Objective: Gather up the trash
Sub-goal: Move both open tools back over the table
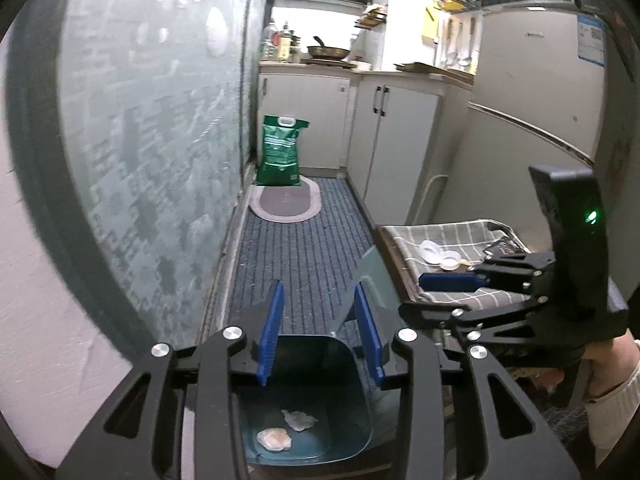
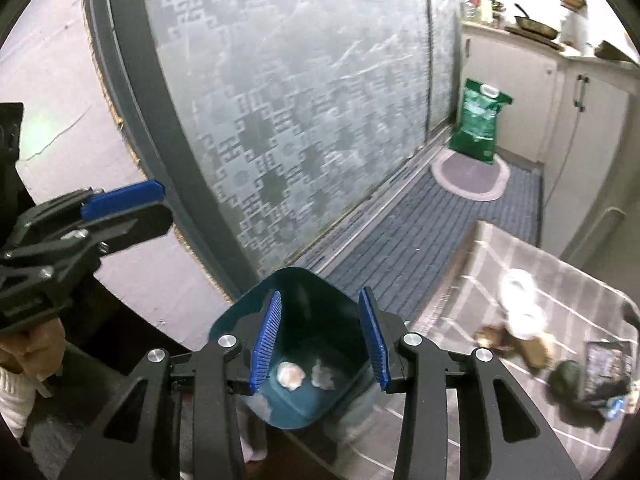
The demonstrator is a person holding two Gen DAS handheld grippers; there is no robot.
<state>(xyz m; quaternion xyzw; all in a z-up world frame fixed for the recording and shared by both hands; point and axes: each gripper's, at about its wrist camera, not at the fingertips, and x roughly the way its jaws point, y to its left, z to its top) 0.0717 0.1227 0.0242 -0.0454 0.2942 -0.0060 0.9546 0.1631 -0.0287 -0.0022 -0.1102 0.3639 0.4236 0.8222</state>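
Teal bin [image 2: 304, 404] holds two crumpled wads [image 2: 291, 375] beneath both open grippers [image 2: 320, 340].

Dim foreground; bright light from the far kitchen, overexposed there. Strong fisheye bending and black vignette at edges. Right wrist view: striped cloth [image 2: 532, 292] motion-blurred (lower right).

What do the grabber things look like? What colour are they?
Both grabbers look alike. The left gripper and right gripper have black metal frames with cut-out holes and shiny silver bolts. Their jaws wear ridged blue pads. The right one's black handle shows a small green light, and the person's sleeve is cream white.
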